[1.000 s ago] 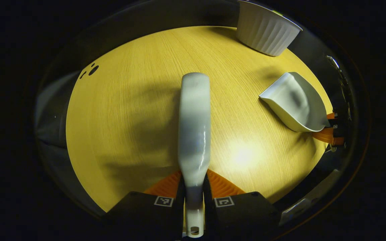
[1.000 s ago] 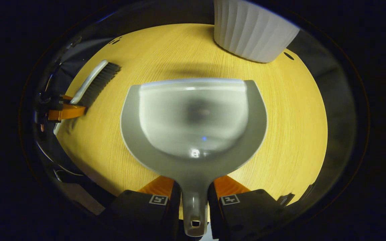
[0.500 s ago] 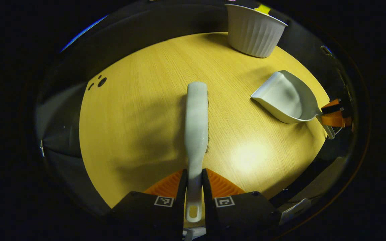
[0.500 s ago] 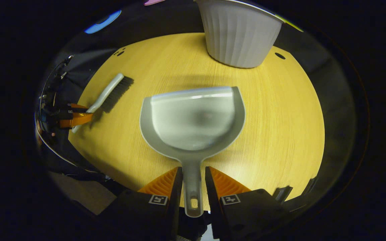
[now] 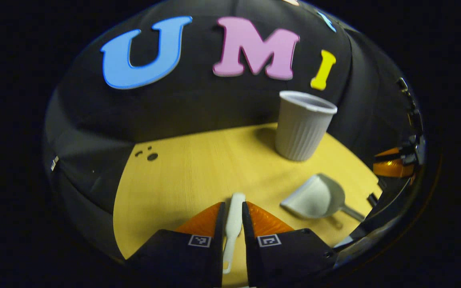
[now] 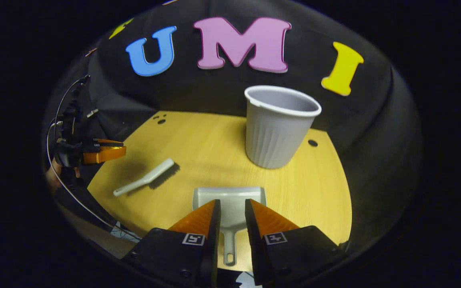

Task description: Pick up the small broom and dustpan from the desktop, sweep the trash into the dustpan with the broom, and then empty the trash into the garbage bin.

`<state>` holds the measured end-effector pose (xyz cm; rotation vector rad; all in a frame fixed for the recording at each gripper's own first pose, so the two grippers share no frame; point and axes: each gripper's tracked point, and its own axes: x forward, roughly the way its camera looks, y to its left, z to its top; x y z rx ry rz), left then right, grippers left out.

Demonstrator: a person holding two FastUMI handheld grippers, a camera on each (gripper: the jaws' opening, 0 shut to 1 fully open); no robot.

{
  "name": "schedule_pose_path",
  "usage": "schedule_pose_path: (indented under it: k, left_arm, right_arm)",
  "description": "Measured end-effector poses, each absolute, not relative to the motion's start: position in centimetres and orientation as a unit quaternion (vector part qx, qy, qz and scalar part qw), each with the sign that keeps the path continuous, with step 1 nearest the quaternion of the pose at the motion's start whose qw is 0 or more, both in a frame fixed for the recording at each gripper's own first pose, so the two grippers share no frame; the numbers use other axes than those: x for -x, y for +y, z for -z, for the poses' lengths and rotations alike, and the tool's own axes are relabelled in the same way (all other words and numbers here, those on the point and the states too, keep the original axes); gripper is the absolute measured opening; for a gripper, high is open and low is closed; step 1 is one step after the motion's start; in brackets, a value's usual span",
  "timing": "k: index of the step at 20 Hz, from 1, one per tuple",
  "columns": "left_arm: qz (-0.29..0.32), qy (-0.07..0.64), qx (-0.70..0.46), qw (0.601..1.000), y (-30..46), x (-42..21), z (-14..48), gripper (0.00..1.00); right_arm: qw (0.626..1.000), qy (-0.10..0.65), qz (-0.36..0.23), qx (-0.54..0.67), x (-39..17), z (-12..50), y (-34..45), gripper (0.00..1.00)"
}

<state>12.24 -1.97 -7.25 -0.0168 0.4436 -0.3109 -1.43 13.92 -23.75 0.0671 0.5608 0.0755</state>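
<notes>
The bin (image 6: pixel 279 126) stands upright at the counter's (image 6: pixel 198 140) far side, its visible inside bare (the bottom is hidden). The dustpan (image 6: pixel 229 204), nothing visible in it, and the broom (image 5: pixel 232 222) lie flat on the counter. The left gripper (image 5: pixel 231 218) and right gripper (image 6: pixel 230 216) hold their jaws spread, apart from the handles.

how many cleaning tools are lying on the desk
2. The broom lies on the desk's left side; the dustpan lies near the front edge, before the bin. No trash shows; some may be hidden.
</notes>
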Motion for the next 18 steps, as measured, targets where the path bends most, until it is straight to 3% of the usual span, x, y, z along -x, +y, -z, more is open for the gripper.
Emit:
schedule_pose_path:
  k: [1,2,3,8,18]
  left_arm:
    - [0.151,0.180,0.018,0.972,-1.8,-12.6,4.6,0.28]
    - [0.148,0.148,0.026,0.978,-1.5,-12.3,2.3,0.28]
    - [0.144,0.118,0.029,0.982,-1.1,-12.3,0.2,0.28]
    - [0.142,0.023,0.016,0.989,-1.5,-11.3,-6.9,0.32]
    - [0.138,0.022,0.009,0.990,-5.5,-10.6,-8.0,0.32]
  right_arm:
    - [0.969,0.245,-0.032,-0.024,0.9,21.9,13.8,0.38]
    - [0.976,0.215,-0.026,-0.015,0.2,20.0,13.6,0.33]
    - [0.983,0.182,-0.019,-0.006,-0.1,17.9,13.2,0.37]
    - [0.995,0.097,0.004,0.016,0.0,12.1,12.3,0.37]
    - [0.998,0.053,0.000,0.027,-0.5,9.5,10.5,0.37]
